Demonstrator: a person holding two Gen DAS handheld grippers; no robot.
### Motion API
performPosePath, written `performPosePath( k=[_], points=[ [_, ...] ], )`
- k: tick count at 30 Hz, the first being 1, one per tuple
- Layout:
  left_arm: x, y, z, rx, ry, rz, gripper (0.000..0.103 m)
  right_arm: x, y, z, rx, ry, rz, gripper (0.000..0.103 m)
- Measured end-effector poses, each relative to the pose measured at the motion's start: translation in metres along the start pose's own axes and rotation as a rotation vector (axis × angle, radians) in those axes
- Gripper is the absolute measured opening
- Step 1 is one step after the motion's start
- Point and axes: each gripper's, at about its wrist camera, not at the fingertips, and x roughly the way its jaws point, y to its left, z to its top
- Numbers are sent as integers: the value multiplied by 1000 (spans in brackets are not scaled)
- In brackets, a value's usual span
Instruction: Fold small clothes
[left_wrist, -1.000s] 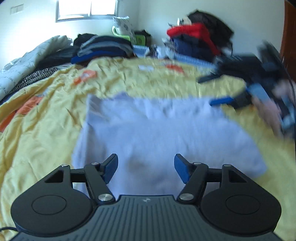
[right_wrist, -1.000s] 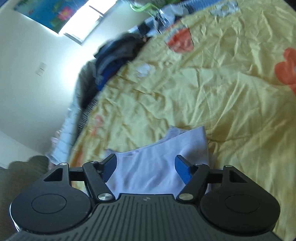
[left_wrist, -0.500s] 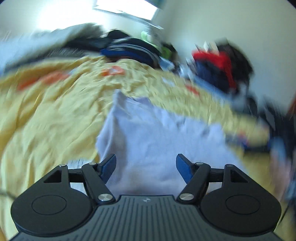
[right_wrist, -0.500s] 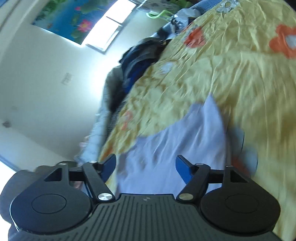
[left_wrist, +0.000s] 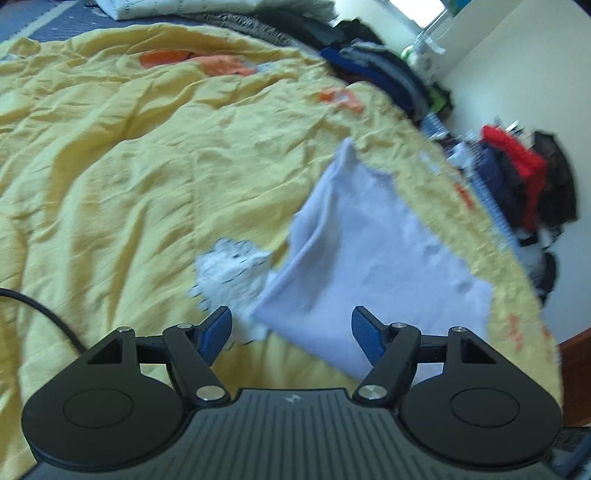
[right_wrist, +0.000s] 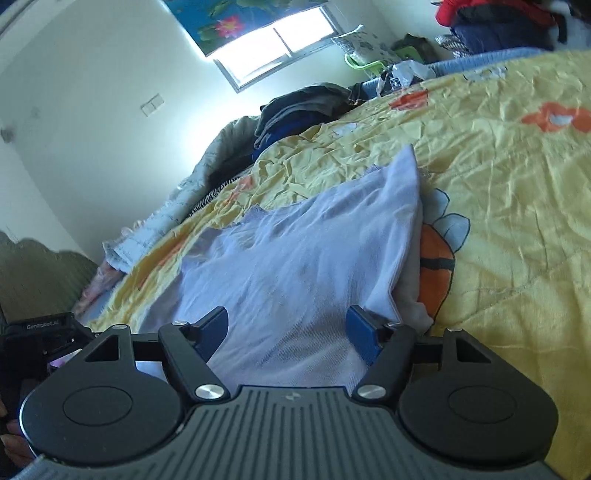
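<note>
A pale lilac garment (left_wrist: 373, 254) lies folded flat on the yellow bedspread (left_wrist: 129, 177). It also shows in the right wrist view (right_wrist: 295, 258). My left gripper (left_wrist: 291, 332) is open and empty, just above the garment's near left corner. My right gripper (right_wrist: 286, 330) is open and empty, low over the garment's near edge. The cloth lies between its fingertips (right_wrist: 360, 334), but they do not pinch it. A white printed patch (left_wrist: 231, 273) of the bedspread shows beside the garment.
Piles of dark clothes (left_wrist: 373, 66) and a red and navy heap (left_wrist: 517, 173) line the bed's far side. More dark clothes (right_wrist: 295, 110) lie under the window. A black cable (left_wrist: 40, 314) crosses the bedspread at left. The other gripper's body (right_wrist: 40, 343) is at lower left.
Both grippers have swung round the garment, the left to its left side, the right closer and lower over its edge. Both stayed open. The garment has not moved.
</note>
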Motion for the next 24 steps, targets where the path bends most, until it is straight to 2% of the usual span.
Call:
performPosePath(
  k=[2, 4, 6, 9, 12, 16, 24],
  points=[
    [1, -3, -3, 12, -9, 20, 71, 3, 4, 0, -32, 6, -2, 82],
    [2, -4, -3, -12, -19, 37, 73, 5, 9, 0, -62, 14, -7, 85],
    [5, -4, -3, -61, -54, 33, 80, 6, 11, 0, -82, 19, -10, 87],
    [10, -13, -2, -93, -101, 83, 82, 6, 13, -2, -88, 21, -6, 88],
    [18, -30, -6, -55, -127, 166, 83, 4, 11, -2, -72, 19, 7, 88],
    [26, -47, -17, 55, -168, 247, 83, 2, 8, -3, -50, 16, 25, 88],
    [33, -56, -30, 162, -214, 295, 88, 1, 7, -3, -42, 15, 33, 88]
  ],
)
